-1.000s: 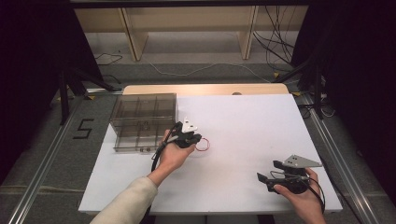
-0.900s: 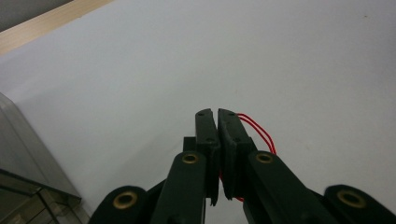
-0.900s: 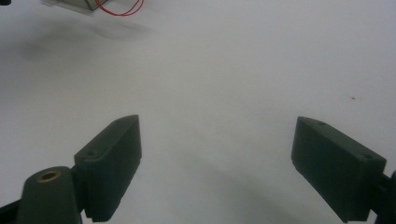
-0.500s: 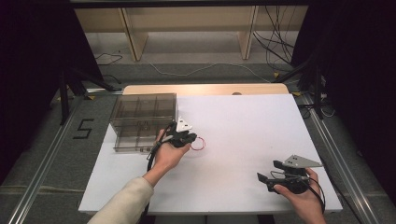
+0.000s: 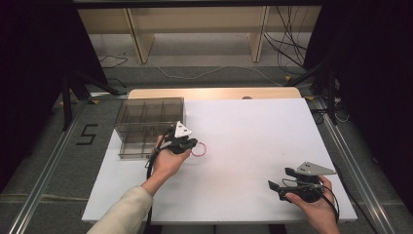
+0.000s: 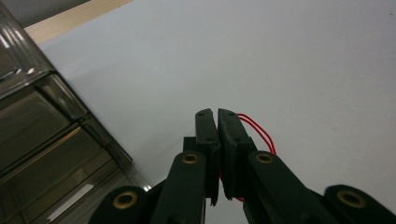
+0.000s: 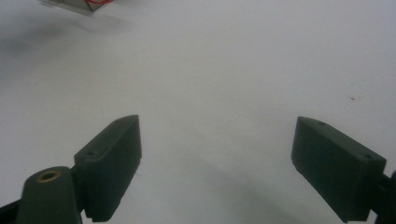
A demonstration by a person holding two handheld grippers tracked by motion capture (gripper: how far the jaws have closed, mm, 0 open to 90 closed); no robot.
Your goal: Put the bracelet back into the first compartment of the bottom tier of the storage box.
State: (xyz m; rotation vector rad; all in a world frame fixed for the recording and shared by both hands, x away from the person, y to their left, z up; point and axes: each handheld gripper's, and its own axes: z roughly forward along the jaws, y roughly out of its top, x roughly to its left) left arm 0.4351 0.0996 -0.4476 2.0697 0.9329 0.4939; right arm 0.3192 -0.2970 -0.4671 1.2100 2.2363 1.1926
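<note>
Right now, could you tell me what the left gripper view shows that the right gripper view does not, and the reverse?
Left gripper view alone: the left gripper with its jaws pressed together on a red rubber band, whose loop bulges out beside them, and the clear compartment box close at its side. Right gripper view alone: the right gripper with its jaws spread wide and nothing between them. Both share the white table top beneath the jaws; the right gripper view also catches a small far-off glimpse of red at its top edge.

Most of the thin red wire loop (image 6: 256, 130) lay hidden behind the left tool (image 6: 217, 116). The clear plastic compartment box (image 6: 42, 135) was cut off by the frame's left edge.
</note>
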